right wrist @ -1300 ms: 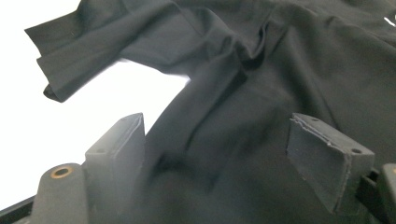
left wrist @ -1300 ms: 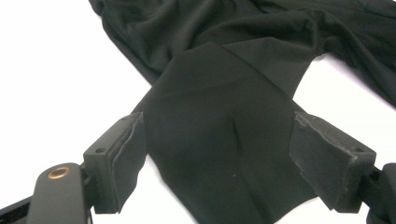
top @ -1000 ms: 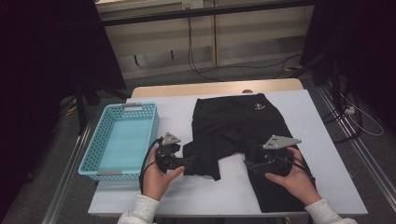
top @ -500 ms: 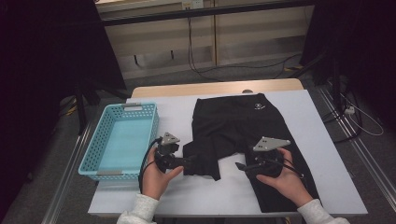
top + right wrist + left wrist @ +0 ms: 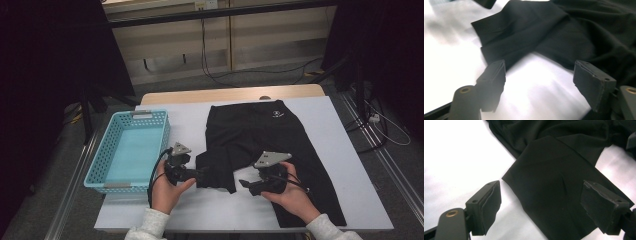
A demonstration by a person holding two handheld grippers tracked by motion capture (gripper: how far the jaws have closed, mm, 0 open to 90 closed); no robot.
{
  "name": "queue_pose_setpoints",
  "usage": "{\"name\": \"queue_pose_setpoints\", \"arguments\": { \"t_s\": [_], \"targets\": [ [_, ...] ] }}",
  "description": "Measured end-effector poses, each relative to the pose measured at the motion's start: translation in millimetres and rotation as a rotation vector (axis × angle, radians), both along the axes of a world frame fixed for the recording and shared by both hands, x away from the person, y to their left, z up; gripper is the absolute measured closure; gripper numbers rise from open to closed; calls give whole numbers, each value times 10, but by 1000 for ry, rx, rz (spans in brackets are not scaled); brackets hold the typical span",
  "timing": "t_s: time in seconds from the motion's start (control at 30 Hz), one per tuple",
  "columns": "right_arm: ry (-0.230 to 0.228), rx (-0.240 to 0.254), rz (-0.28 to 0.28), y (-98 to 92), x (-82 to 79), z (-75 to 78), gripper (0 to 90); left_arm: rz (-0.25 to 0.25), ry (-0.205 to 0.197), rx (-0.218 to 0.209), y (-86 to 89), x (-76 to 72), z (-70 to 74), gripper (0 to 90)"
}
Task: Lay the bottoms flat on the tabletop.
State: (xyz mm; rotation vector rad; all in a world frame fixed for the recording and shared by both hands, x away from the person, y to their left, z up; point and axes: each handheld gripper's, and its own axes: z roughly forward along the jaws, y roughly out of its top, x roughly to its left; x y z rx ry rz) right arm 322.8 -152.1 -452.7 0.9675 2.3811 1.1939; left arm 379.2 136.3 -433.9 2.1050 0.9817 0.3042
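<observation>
— High view, from the left: what lies where?
— Blue basket (image 5: 131,150), then my left gripper (image 5: 196,174), jaws spread over the folded leg of the black trousers (image 5: 260,135) on the white table (image 5: 345,165).
— And your right gripper (image 5: 246,184)?
— Its 2 jaws have just been closing, nothing pinched, white table between them.

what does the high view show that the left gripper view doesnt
The high view alone takes in the blue basket left of the garment, both hands, the right hand-held gripper and the table's wooden far edge. The left gripper view alone gives a close look at the left hand-held gripper with its jaws open either side of a folded flap, pads clear of the cloth. Both share the black garment and the white tabletop.
</observation>
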Motion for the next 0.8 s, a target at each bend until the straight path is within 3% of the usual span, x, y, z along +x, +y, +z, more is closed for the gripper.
{"name": "queue_pose_setpoints", "arguments": {
  "t_s": [0.37,0.6,0.8],
  "targets": [
    [31,-22,89,291,-48,-77,381,8,-15,-21,10,1,5,184],
    [47,-66,107,417,-66,-145,474,6,7,-11,-7,2,-34,195],
    [40,-54,93,406,-39,-146,806,2,26,-5,0,1,-54,223]
  ]
}}
